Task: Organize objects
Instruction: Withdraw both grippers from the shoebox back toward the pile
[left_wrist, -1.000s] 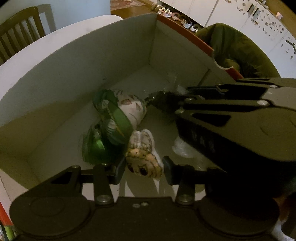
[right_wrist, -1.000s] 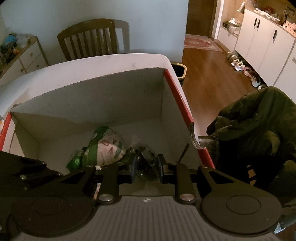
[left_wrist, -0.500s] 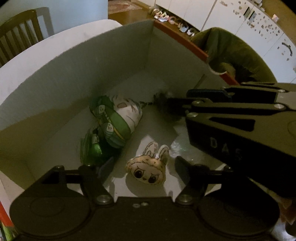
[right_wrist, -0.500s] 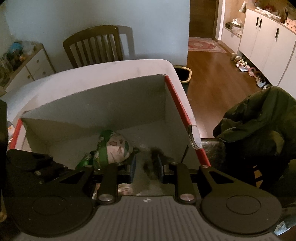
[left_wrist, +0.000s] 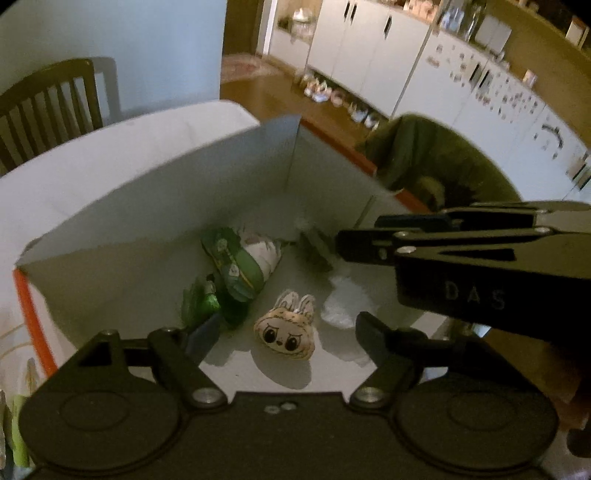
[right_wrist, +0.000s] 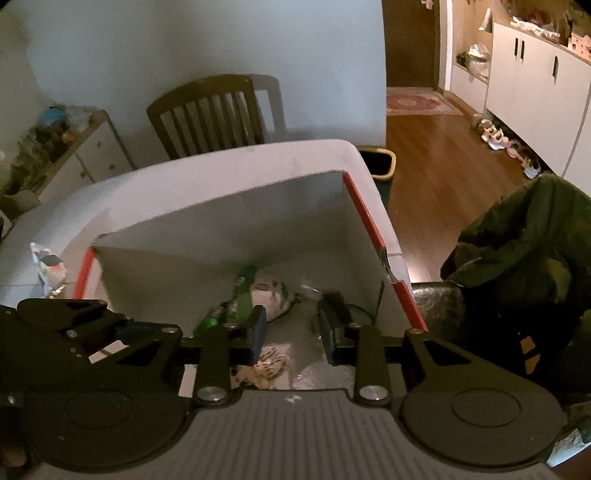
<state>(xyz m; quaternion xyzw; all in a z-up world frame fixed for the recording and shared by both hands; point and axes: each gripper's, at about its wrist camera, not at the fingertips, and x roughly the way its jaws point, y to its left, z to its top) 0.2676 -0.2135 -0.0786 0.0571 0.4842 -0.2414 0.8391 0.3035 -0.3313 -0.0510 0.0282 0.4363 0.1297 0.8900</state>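
Both grippers have lifted out of the white box (left_wrist: 155, 206) since a second ago, each with jaws now spread and empty. Inside, the bunny-face toy (left_wrist: 286, 334) lies released on the box floor, ears pointing away, directly ahead between the left gripper (left_wrist: 284, 332) jaws; the right gripper (right_wrist: 291, 332) hovers higher, alongside.
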